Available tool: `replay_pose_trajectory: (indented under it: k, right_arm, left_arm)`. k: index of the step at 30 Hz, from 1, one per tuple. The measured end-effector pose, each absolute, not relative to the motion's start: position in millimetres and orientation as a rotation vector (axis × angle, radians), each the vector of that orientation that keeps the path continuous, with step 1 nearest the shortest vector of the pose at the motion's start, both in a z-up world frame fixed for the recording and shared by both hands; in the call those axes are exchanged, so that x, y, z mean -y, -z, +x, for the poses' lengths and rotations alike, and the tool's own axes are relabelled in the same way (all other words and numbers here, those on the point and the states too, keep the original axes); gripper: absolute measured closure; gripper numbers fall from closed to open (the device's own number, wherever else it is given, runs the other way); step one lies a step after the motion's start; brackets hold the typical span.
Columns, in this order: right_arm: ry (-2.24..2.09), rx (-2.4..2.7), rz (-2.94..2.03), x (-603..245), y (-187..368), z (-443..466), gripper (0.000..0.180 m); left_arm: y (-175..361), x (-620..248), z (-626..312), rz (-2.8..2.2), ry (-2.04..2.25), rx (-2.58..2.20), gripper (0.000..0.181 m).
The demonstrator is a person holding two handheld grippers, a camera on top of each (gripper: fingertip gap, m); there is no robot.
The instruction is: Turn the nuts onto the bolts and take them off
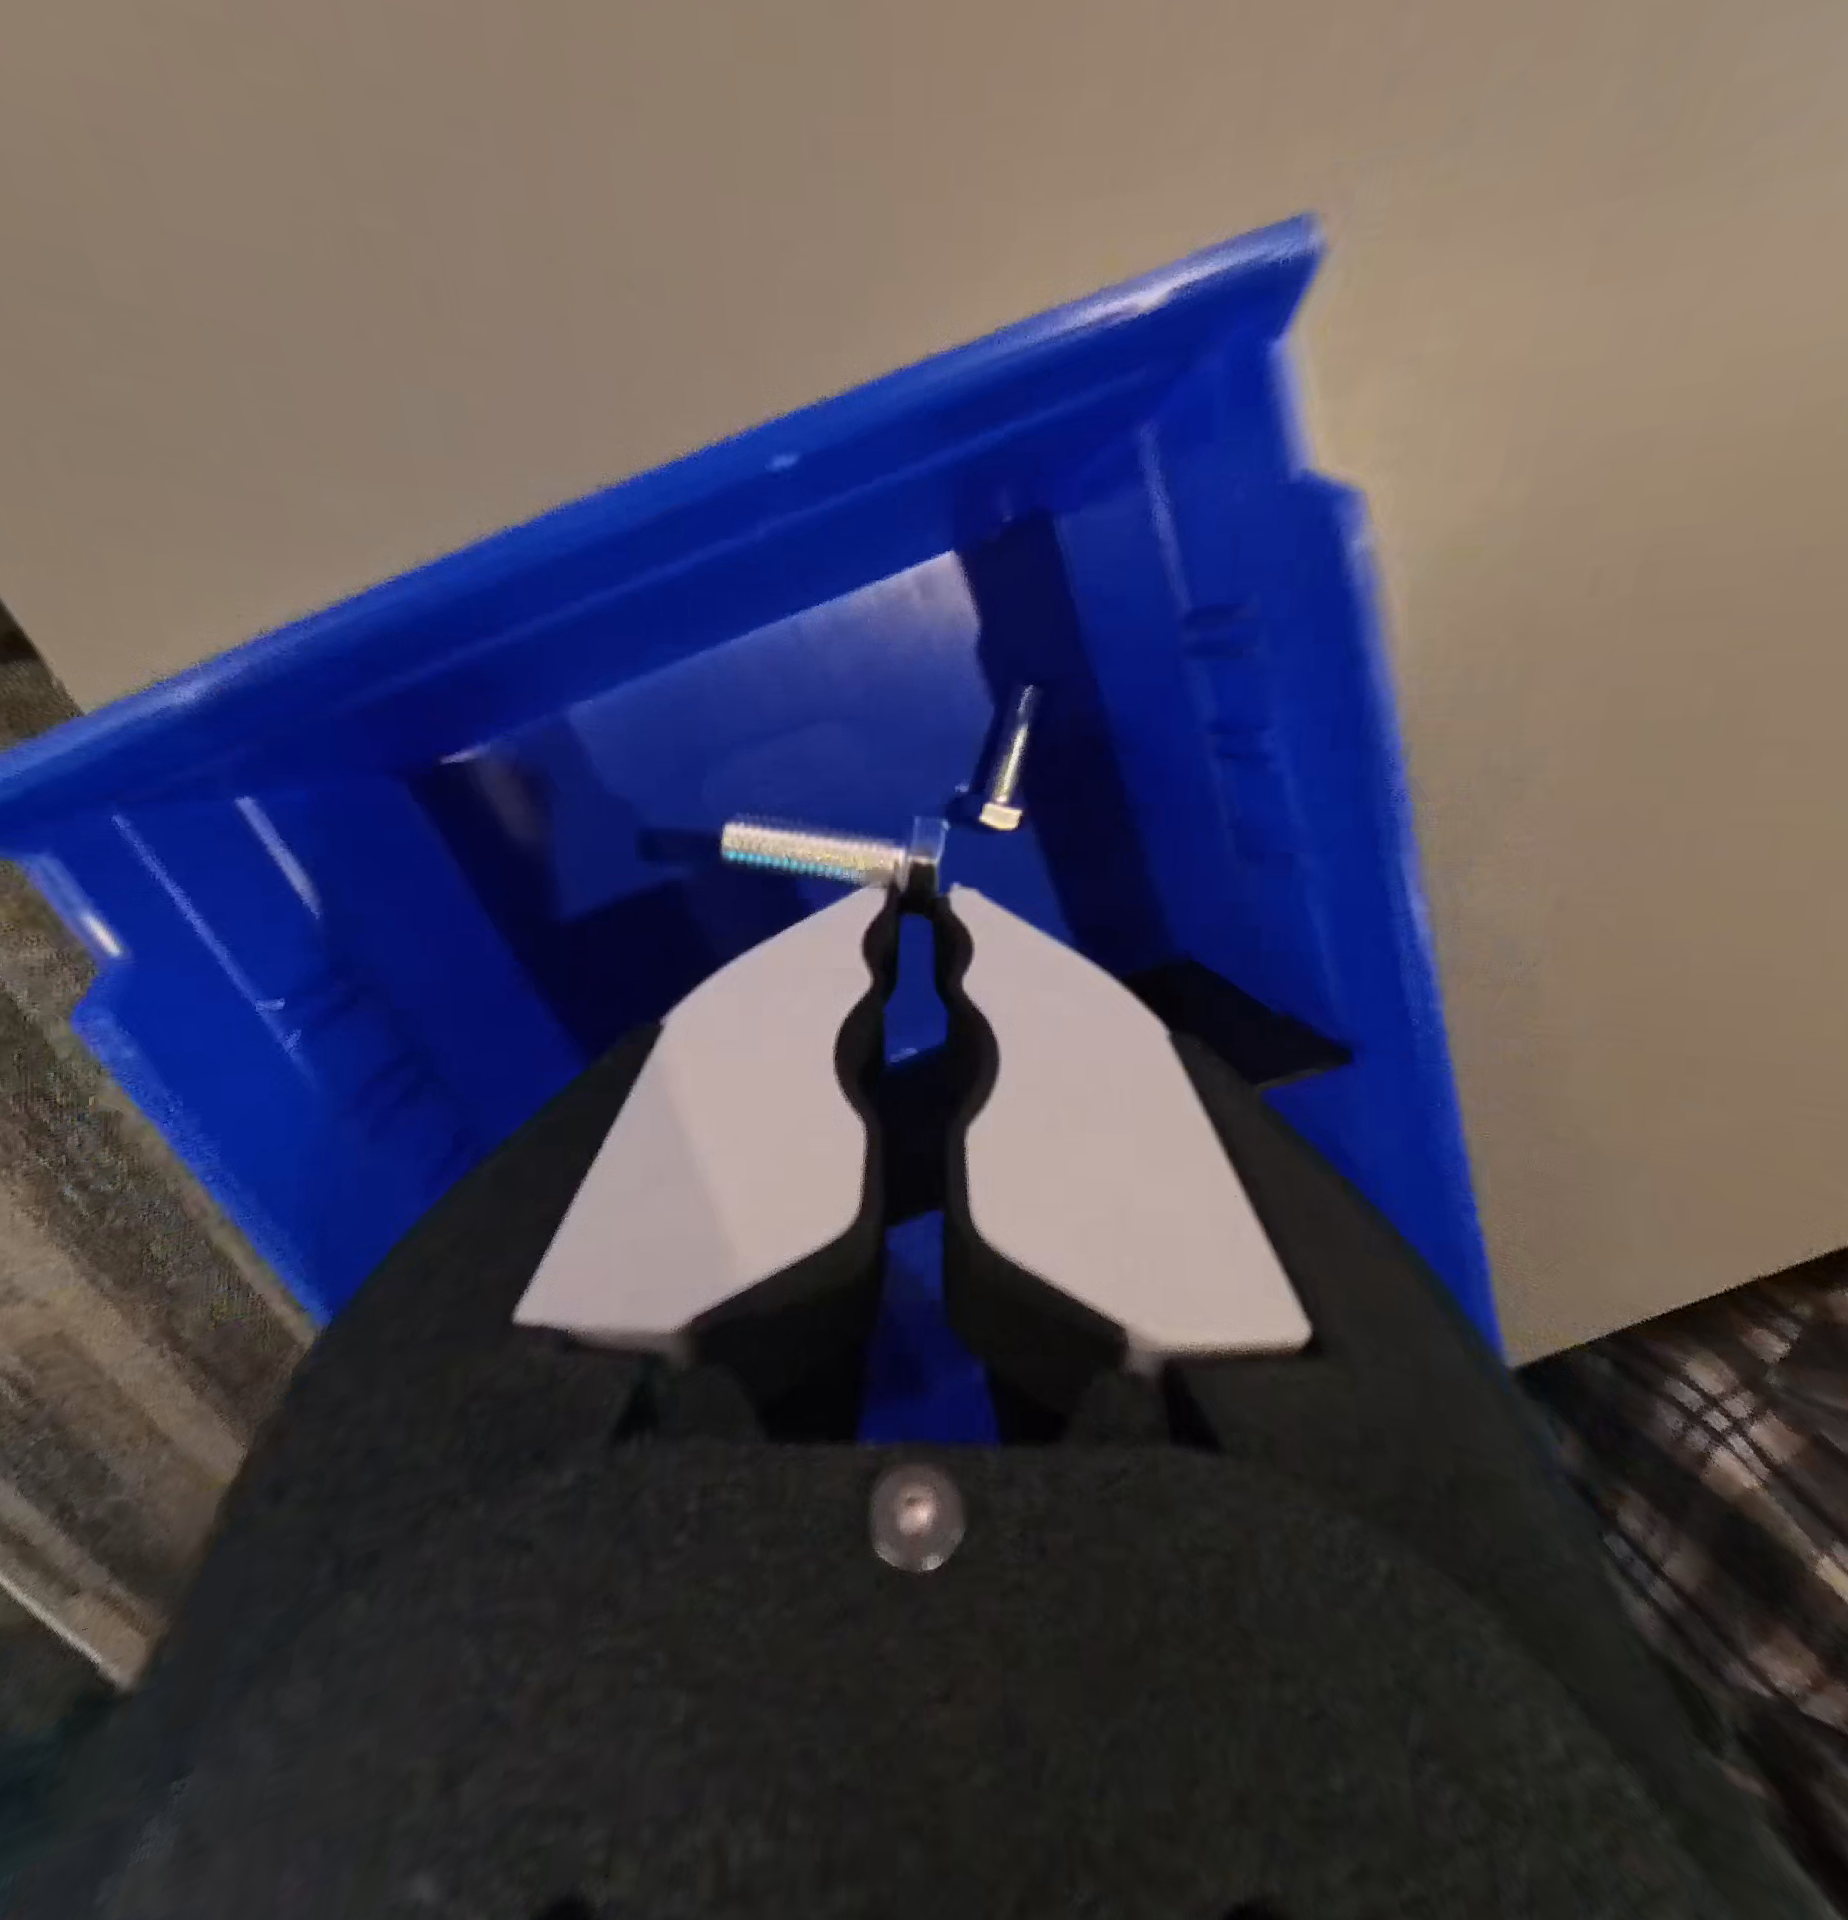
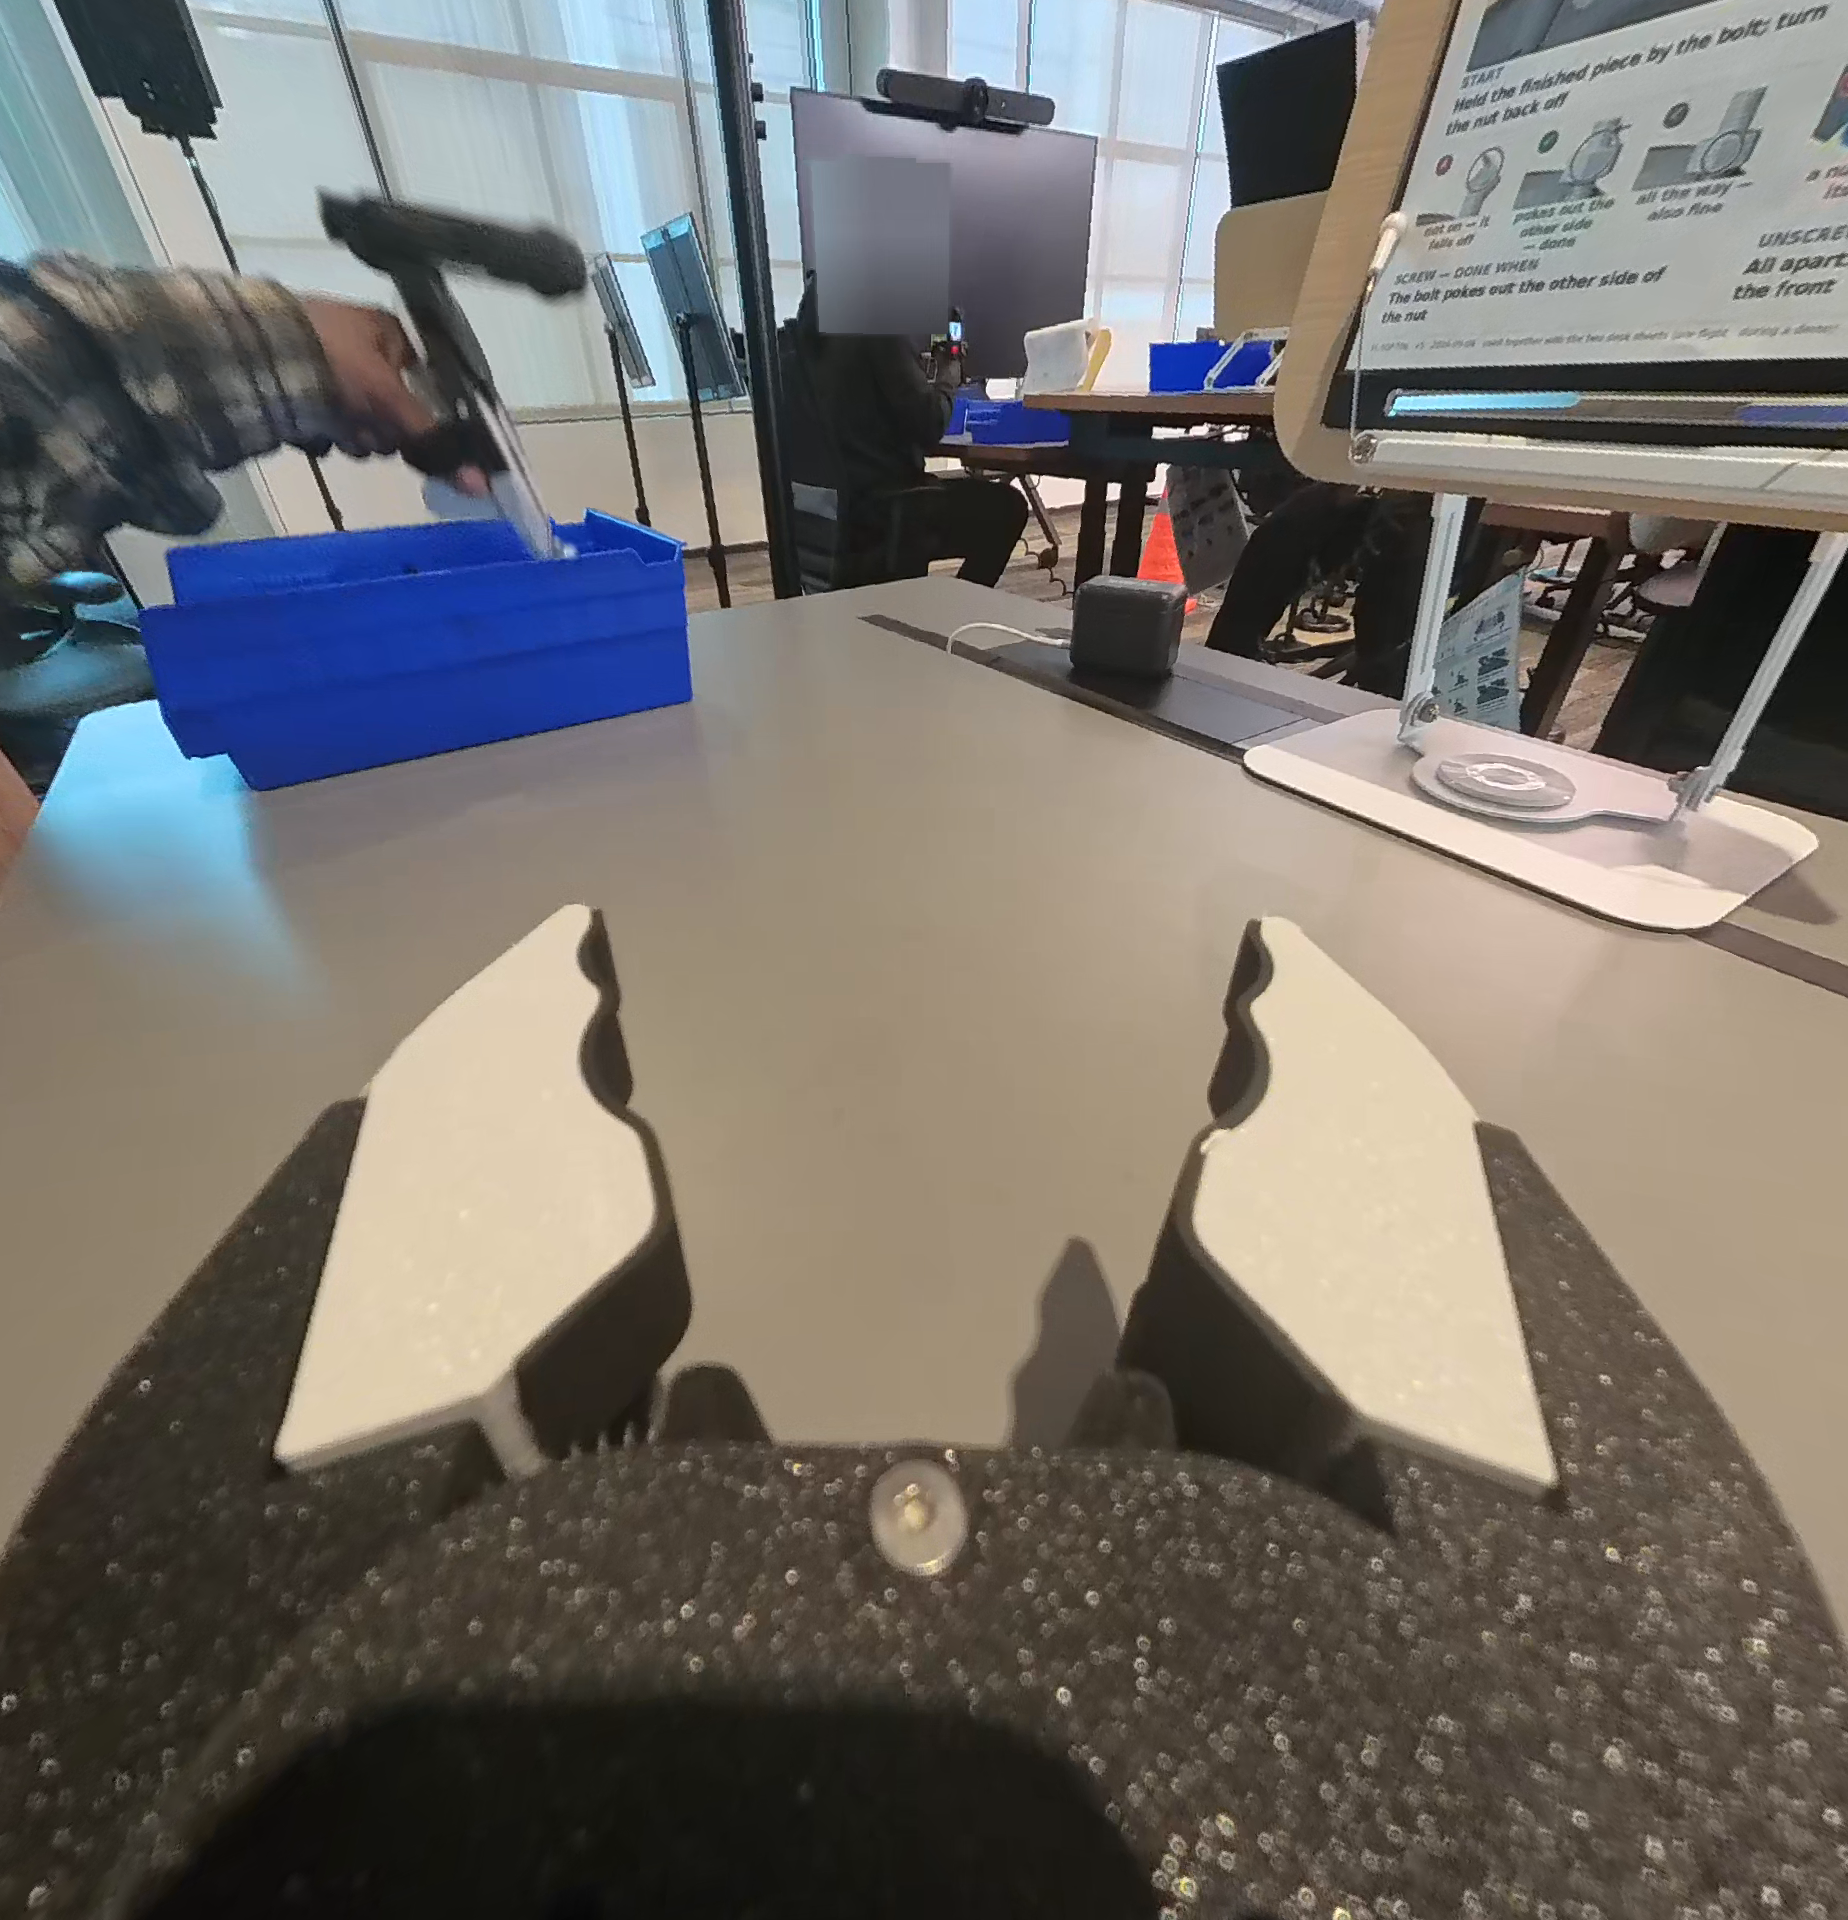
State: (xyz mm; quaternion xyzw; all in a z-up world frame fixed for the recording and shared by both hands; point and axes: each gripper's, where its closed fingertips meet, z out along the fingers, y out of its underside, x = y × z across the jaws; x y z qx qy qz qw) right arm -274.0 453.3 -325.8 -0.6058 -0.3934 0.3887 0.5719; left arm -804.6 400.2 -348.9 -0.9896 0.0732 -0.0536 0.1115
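Daylight from the tall windows (image 2: pixel 546 208) behind floods the right wrist view and lays soft sheen on the grey surface (image 2: pixel 899 883), while wide-angle bending curves the edges, motion blur smears the far left claw (image 2: pixel 546 545), and the left wrist view shows the blue bin (image 1: pixel 691 582) blurred throughout.

instruction sheet (image 2: pixel 1626 177) — printed text, pictograms | leaflet (image 2: pixel 1483 665) — print too small
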Motion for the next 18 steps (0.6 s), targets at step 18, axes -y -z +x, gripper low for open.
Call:
replay_pose_trajectory:
  k: [18]
  right_arm:
    - [-0.888, 0.927, -1.421, -455, 327, -273, 0.070]
  left_arm:
    - [281, -459, -548, -2.463, 0.362, -0.954, 0.175]
